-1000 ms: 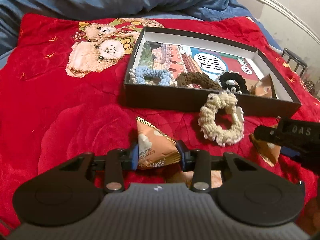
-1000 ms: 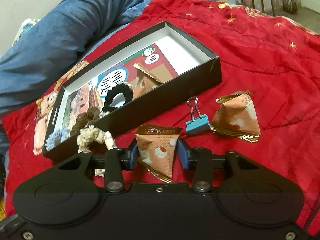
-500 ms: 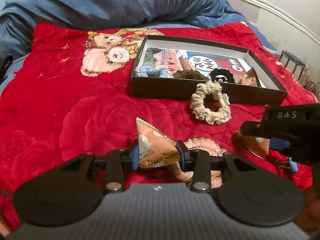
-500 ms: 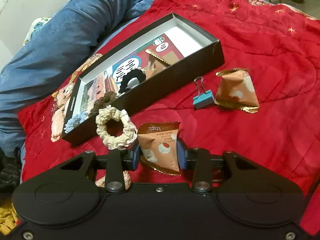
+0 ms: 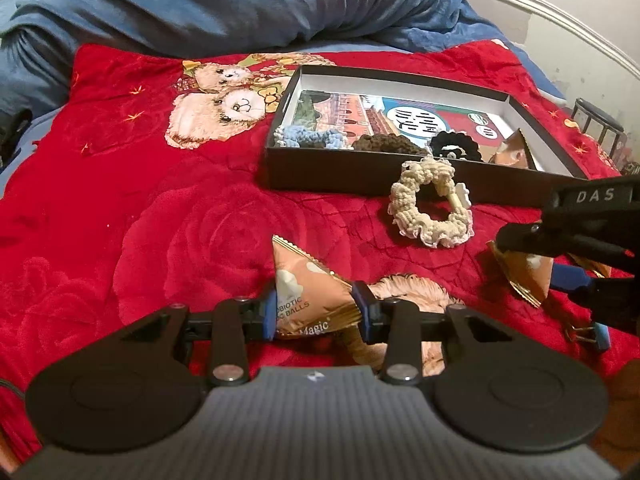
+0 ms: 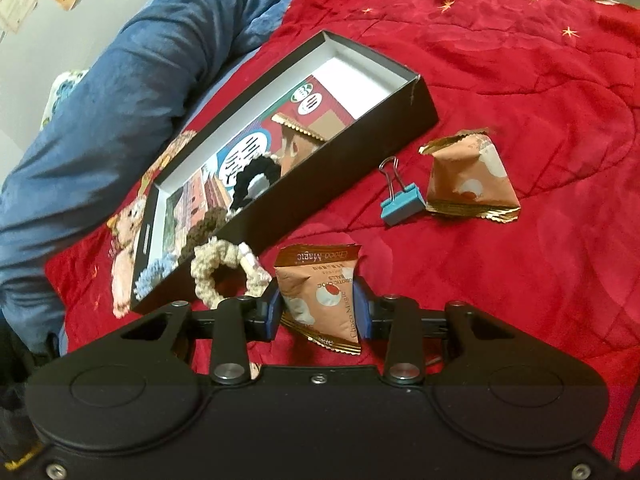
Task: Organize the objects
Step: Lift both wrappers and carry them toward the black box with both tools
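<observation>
Both sets of jaws are clamped on tan snack pouches: the left gripper (image 5: 316,310) pinches one pouch (image 5: 306,294) by its sides, the right gripper (image 6: 318,314) another (image 6: 324,294) (printed "Choco Magic"). On the red blanket (image 6: 520,80), a cream scrunchie (image 5: 430,210) lies against the near wall of the black box (image 6: 360,152), between the held pouches and the box, while a blue binder clip (image 6: 402,200) and a third pouch (image 6: 470,176) lie beside each other to the right. The box holds blue (image 5: 306,136), brown (image 5: 386,144) and black (image 5: 456,146) scrunchies in a row, then a fourth pouch (image 5: 514,154) at the right.
</observation>
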The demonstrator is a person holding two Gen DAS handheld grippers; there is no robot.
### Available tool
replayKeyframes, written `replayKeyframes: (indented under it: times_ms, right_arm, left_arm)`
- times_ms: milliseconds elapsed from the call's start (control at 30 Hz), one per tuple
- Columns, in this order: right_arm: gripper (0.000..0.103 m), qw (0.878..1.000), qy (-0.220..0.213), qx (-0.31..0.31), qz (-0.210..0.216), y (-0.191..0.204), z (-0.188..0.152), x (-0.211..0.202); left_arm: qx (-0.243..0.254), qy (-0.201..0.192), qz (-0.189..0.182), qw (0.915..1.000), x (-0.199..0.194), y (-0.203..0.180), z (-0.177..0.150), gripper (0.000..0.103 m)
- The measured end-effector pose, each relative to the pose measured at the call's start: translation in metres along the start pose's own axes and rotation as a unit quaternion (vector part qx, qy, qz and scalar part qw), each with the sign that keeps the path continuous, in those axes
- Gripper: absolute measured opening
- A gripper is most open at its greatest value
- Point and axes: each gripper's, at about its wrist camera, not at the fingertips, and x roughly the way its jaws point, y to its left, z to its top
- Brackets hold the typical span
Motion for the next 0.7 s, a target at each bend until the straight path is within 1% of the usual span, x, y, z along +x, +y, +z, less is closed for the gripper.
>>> replayKeyframes:
  times_ms: [300,400,533,567,633,700]
  right_arm:
    - [0.035,0.997,0.001,0.067,0.033,-0.012,0.003,0.003]
    - [0.035,0.995,-0.002,0.088,0.046,-0.013,0.004,0.005]
    - [0.035,0.994,0.0,0.093,0.053,-0.01,0.002,0.01]
    - [0.035,0.994,0.005,0.094,0.06,-0.01,0.002,0.013]
    - [0.035,0.992,0.009,0.1,0.071,-0.012,0.002,0.015]
    - [0.035,0.992,0.008,0.103,0.072,-0.013,0.002,0.017]
  left_arm:
    - [0.001,-0.012,0.012,0.9999,0.009,-0.008,0.002,0.043]
    - [0.002,-0.017,0.01,0.9998,0.012,-0.013,0.003,0.043]
    - [0.002,-0.021,0.009,0.9997,0.016,-0.019,0.004,0.043]
    - [0.002,-0.021,0.009,0.9997,0.016,-0.02,0.005,0.043]
    - [-0.007,-0.019,0.006,0.9998,0.018,-0.02,0.007,0.043]
    - [-0.01,-0.015,0.009,0.9998,0.02,-0.022,0.009,0.043]
